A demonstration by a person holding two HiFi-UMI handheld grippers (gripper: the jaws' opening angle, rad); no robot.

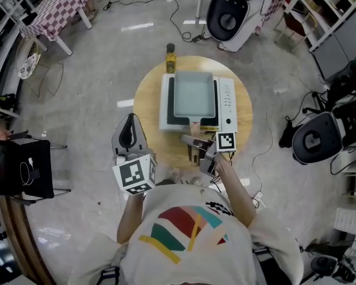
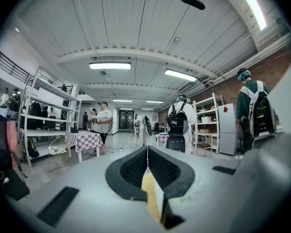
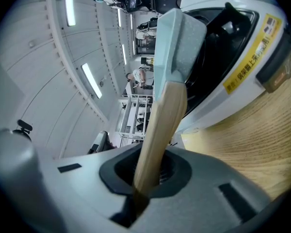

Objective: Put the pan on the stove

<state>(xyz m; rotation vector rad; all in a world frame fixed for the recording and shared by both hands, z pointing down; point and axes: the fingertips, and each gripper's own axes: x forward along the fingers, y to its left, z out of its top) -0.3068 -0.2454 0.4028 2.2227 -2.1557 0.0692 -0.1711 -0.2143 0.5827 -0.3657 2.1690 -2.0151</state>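
A square grey-blue pan (image 1: 194, 97) lies over the black top of the white stove (image 1: 226, 100) on the round wooden table (image 1: 148, 94). Its wooden handle (image 1: 193, 129) points toward me, and my right gripper (image 1: 196, 144) is shut on it. In the right gripper view the handle (image 3: 162, 120) runs from between the jaws of the right gripper (image 3: 148, 178) up to the pan (image 3: 177, 38), with the stove (image 3: 247, 57) behind. My left gripper (image 1: 129, 126) hangs off the table's left edge, shut with nothing in it. In its own view the left gripper (image 2: 146, 152) points out into the room.
A small bottle (image 1: 171, 58) stands on the table's far edge behind the stove. A dark chair (image 1: 24, 168) is at the left, and a checked-cloth table (image 1: 56, 13) at the far left. Cables cross the floor. People (image 2: 179, 125) stand farther off.
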